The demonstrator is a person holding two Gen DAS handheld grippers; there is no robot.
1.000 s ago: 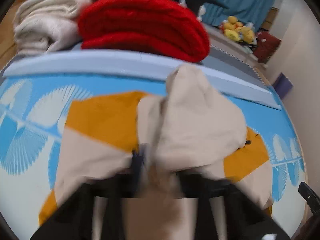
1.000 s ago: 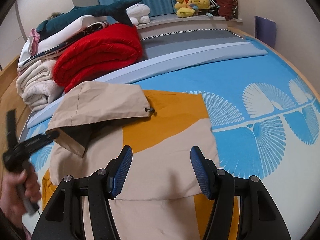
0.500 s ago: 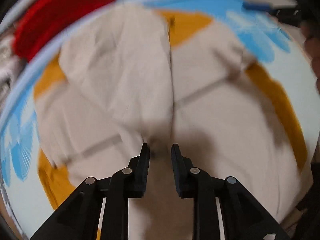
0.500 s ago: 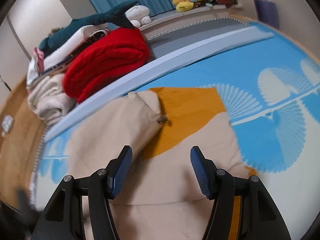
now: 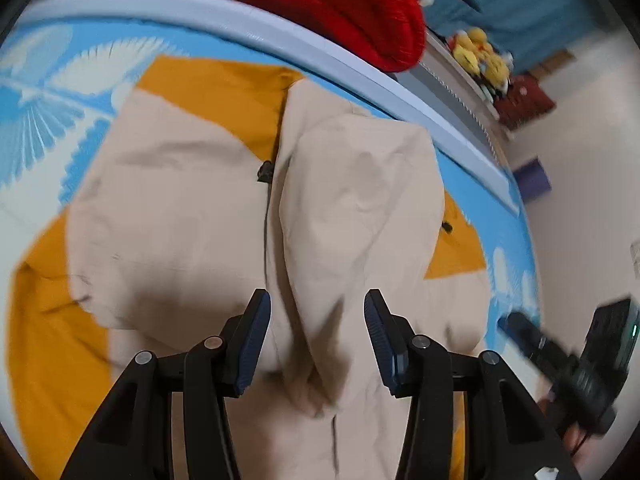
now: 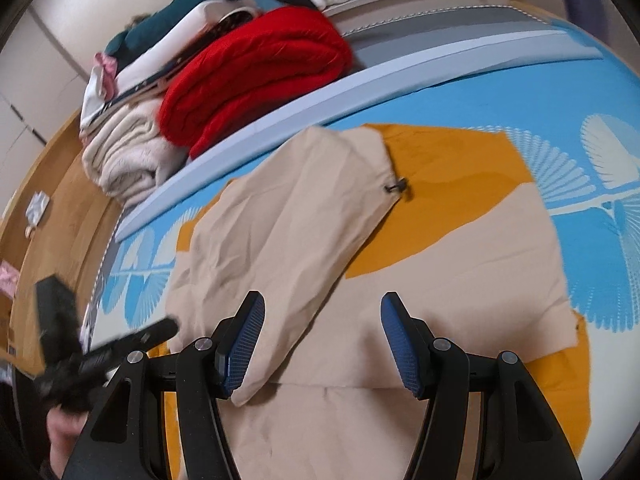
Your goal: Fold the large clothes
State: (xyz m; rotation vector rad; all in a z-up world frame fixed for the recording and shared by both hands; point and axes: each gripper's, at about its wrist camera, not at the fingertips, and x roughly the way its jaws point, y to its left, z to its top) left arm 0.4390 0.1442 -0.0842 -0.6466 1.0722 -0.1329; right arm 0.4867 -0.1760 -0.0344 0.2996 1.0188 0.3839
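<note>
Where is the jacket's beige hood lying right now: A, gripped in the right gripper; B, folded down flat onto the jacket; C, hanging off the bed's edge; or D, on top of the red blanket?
B: the hood lies flat on the jacket, pinched by neither gripper.

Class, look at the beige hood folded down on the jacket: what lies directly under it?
Under the hood lies the beige and orange jacket, spread on the blue patterned bed cover. The jacket part directly beneath the hood is covered and cannot be seen.
</note>
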